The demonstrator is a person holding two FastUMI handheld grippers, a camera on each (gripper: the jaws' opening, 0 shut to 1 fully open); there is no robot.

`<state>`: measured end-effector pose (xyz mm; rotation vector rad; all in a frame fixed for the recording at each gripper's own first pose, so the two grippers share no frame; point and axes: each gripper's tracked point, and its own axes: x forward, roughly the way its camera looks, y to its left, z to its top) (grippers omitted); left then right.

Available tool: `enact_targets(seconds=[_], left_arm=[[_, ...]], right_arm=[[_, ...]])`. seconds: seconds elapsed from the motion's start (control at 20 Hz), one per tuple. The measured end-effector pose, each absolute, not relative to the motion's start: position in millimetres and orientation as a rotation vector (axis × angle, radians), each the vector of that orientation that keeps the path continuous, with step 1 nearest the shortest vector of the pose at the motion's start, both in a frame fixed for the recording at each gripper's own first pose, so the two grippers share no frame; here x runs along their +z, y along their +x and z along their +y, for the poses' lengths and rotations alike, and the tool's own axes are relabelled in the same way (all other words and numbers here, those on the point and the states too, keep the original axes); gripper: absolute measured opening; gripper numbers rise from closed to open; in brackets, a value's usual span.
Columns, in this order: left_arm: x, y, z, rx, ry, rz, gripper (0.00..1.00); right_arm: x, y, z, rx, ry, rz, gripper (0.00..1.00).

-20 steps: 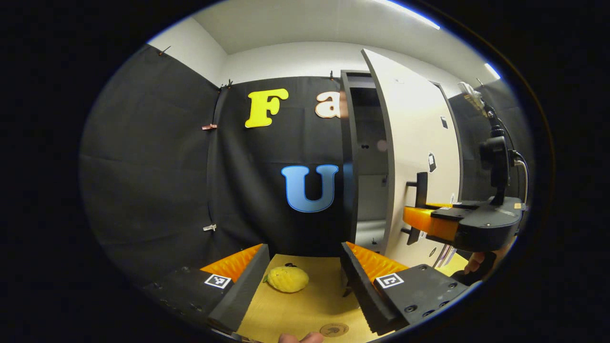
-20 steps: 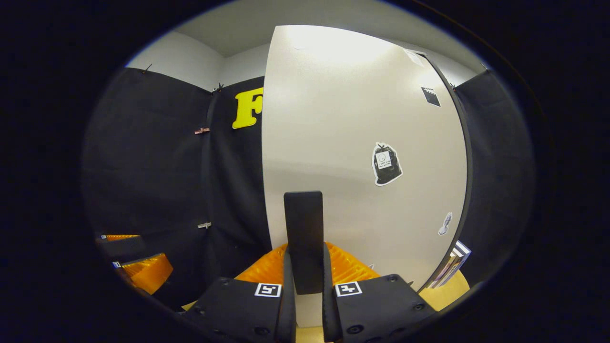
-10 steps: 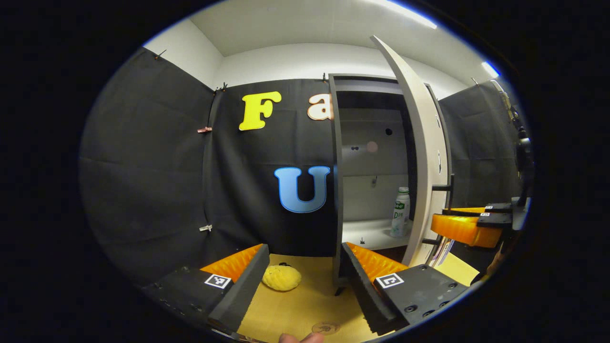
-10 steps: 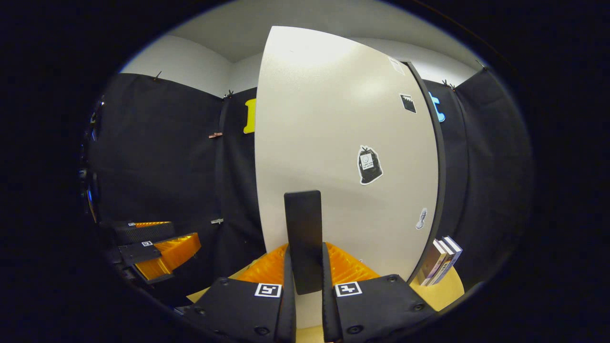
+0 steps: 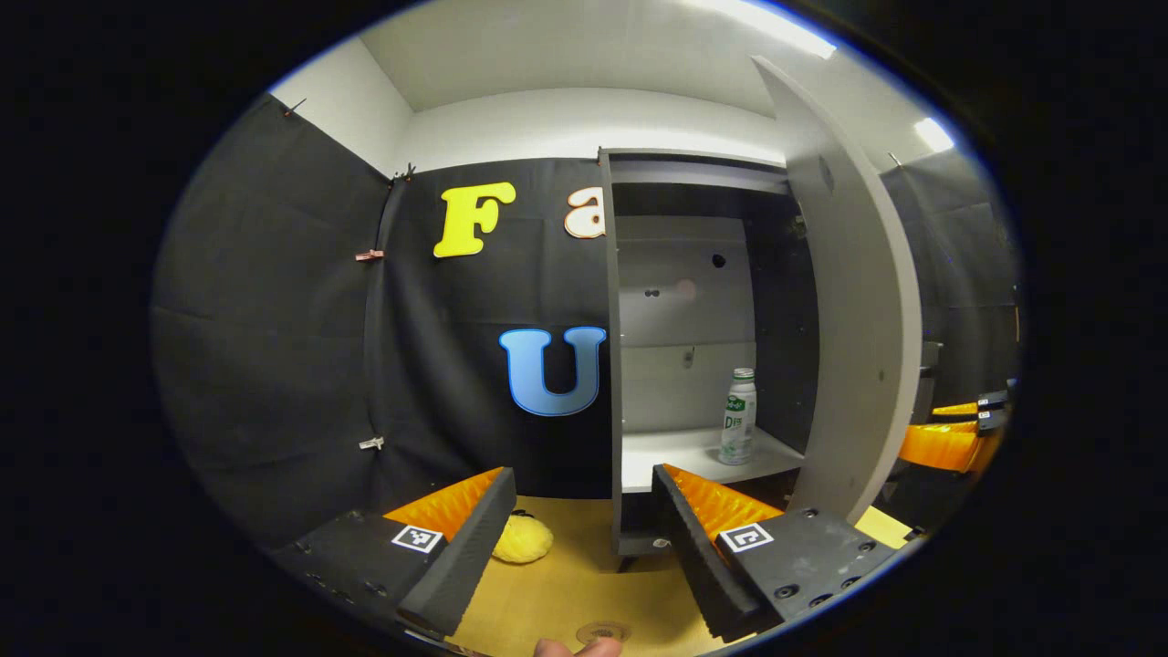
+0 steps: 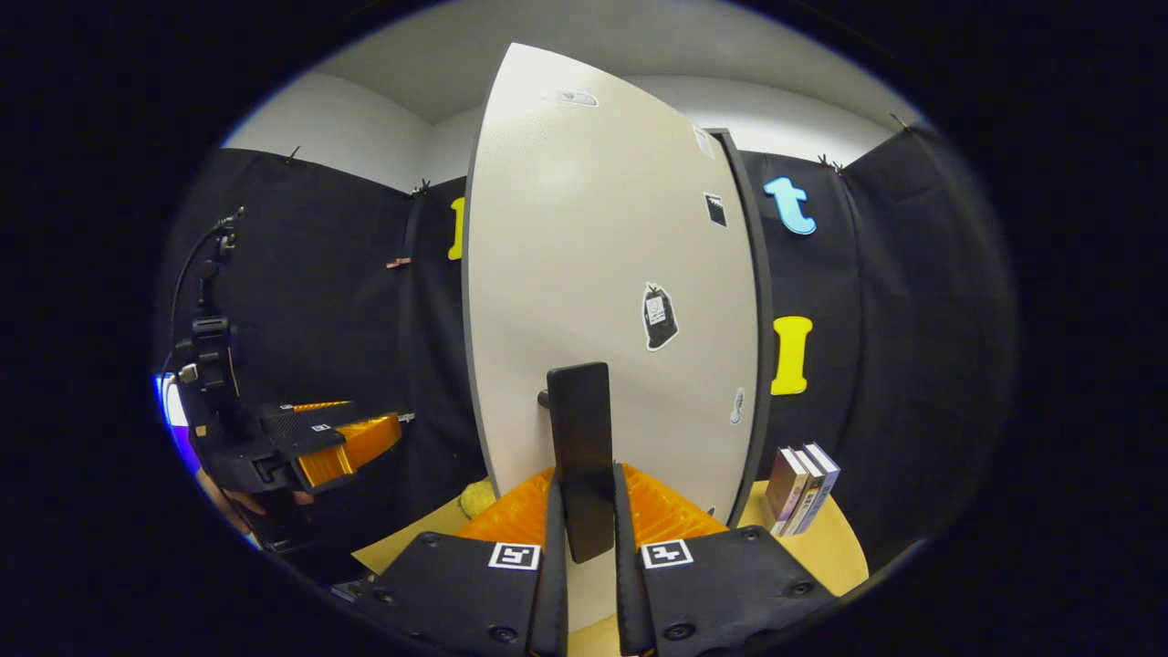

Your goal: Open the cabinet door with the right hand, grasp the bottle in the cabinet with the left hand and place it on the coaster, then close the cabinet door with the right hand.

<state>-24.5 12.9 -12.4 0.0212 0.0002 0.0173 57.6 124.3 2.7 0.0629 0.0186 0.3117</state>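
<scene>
The bottle (image 5: 737,416) is a small white plastic one with a pale cap and a green-marked label, standing upright on the pale shelf (image 5: 680,452) inside the cabinet (image 5: 693,274), toward the shelf's right side and close to the dark inner wall. There is one bottle and nothing else on that shelf. The cabinet door (image 5: 858,301) is swung wide open; in the left gripper view it shows nearly edge-on at the right of the opening.

On the wooden tabletop (image 5: 566,584) lies one round coaster (image 5: 603,631), close to the camera between the left gripper's fingers, and one yellow lemon-like object (image 5: 522,540), half hidden behind a finger. A fingertip (image 5: 577,647) pokes in at the bottom edge, just below the coaster. In the right gripper view, what look like three or four books (image 6: 799,488) stand upright beside the door's hinge side; the count is hard to settle.

The left gripper (image 5: 579,534) is level above the table, pointed at the cabinet's lower edge, well apart from the bottle, its jaws spread wide with nothing between them. The right gripper (image 6: 584,520) faces the door's outer face (image 6: 602,274), jaws clenched on the single dark vertical door handle (image 6: 580,456).
</scene>
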Motion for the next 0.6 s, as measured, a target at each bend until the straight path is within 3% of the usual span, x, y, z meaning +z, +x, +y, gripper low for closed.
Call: enact_targets(seconds=[0.1, 0.15, 0.25, 0.3, 0.6], left_arm=[[-13.0, -22.4, 6.5, 0.004, 0.019, 0.002, 0.94], [-12.9, -21.2, 2.8, -0.005, 0.018, 0.001, 0.94], [-11.4, -16.0, -5.6, -0.026, 0.018, -0.001, 0.94], [-9.7, -13.8, -10.0, -0.036, 0.02, -0.002, 0.92], [-8.6, -7.5, -36.6, -0.095, 0.017, -0.008, 0.95]], right_arm=[[2.3, 57.8, 118.2, 0.268, 0.046, 0.008, 0.25], [2.5, 58.1, 114.7, 0.244, 0.039, 0.007, 0.2], [5.3, 55.0, 110.3, 0.198, 0.041, -0.003, 0.29], [8.0, 56.0, 109.7, 0.183, 0.038, -0.012, 0.24], [12.6, 56.2, 100.4, 0.095, 0.021, -0.026, 0.28]])
